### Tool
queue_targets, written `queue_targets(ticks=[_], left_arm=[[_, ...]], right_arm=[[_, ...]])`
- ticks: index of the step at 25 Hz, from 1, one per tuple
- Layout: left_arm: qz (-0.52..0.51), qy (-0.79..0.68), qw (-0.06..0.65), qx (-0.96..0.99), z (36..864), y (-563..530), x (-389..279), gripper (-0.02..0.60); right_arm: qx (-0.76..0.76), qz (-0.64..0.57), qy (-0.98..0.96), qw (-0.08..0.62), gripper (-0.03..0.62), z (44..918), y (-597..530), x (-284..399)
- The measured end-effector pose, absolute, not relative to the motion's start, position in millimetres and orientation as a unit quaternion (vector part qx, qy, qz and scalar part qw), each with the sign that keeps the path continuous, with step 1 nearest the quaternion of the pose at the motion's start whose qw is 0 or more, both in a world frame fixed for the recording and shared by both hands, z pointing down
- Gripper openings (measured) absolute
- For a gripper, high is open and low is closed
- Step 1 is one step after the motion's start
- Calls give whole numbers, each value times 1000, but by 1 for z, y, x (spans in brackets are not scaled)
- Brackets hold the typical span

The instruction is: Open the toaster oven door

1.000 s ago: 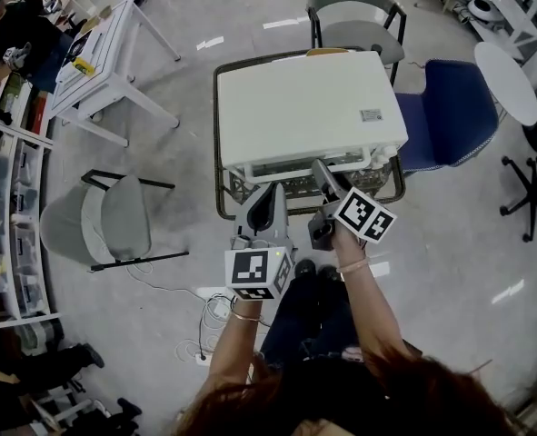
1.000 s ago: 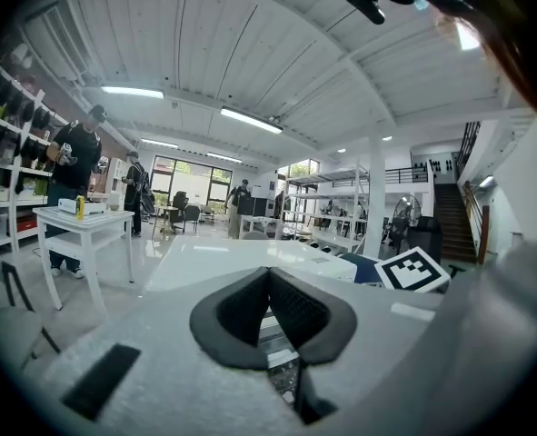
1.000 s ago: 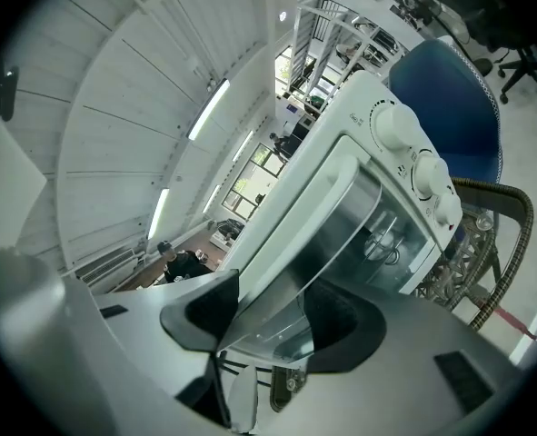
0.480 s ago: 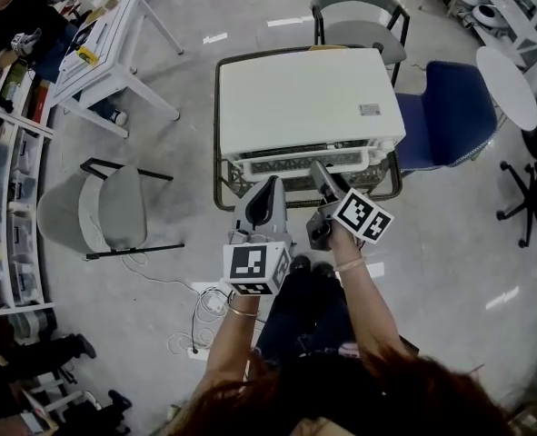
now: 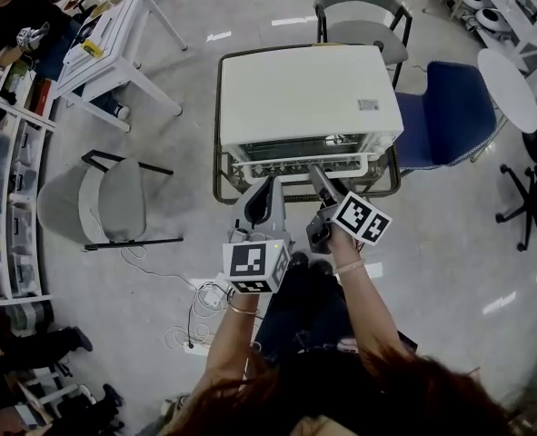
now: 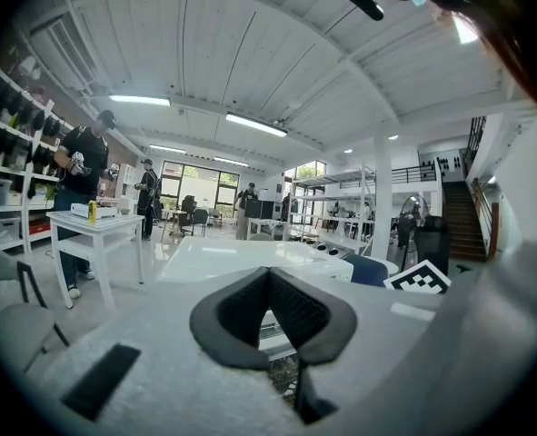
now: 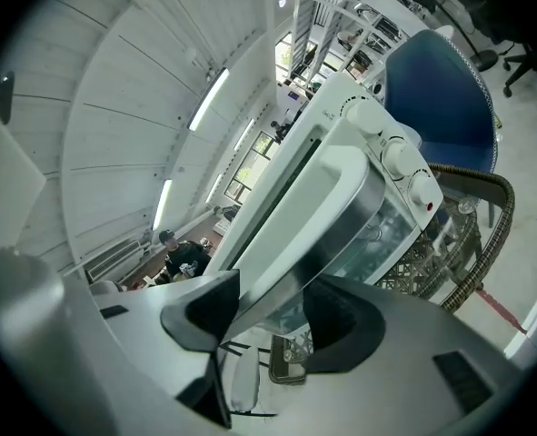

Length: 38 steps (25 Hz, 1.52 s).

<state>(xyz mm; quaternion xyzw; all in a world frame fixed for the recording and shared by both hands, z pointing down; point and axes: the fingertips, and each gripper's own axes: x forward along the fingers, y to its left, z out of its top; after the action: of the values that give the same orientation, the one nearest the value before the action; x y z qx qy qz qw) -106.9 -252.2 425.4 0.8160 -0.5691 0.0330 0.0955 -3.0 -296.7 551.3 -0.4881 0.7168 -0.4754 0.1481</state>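
A white toaster oven (image 5: 309, 94) stands on a low wire-rimmed table (image 5: 217, 143) right in front of me. Its glass door (image 7: 377, 216) is tipped partly open, and the white handle bar (image 7: 318, 198) runs along the door's top edge. My right gripper (image 5: 319, 174) is shut on that handle; in the right gripper view the gripper (image 7: 268, 302) has the bar and door edge between its dark pads. My left gripper (image 5: 268, 192) hangs just before the oven's front left, touching nothing. In its own view the left gripper (image 6: 270, 275) is shut and empty.
A blue chair (image 5: 450, 107) stands right of the table and a grey chair (image 5: 359, 12) behind it. Another grey chair (image 5: 104, 212) is at the left, with a white desk (image 5: 114, 34) beyond. A round white table (image 5: 509, 80) is at far right. Cables (image 5: 204, 302) lie on the floor.
The door has swung further open toward me, with my right gripper still on the handle; more of the oven's front opening shows. The left gripper has hardly moved.
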Motion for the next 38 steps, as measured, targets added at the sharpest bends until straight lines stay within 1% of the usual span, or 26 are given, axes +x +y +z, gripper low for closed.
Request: queue_targets(ticks=[22, 38], left_arm=[[27, -586, 96, 804, 427, -240, -108, 12], [34, -588, 105, 801, 443, -231, -104, 12]], right_arm=[[-475, -503, 713, 112, 212, 586, -244, -4], [-469, -531, 703, 55, 207, 647, -197, -2]])
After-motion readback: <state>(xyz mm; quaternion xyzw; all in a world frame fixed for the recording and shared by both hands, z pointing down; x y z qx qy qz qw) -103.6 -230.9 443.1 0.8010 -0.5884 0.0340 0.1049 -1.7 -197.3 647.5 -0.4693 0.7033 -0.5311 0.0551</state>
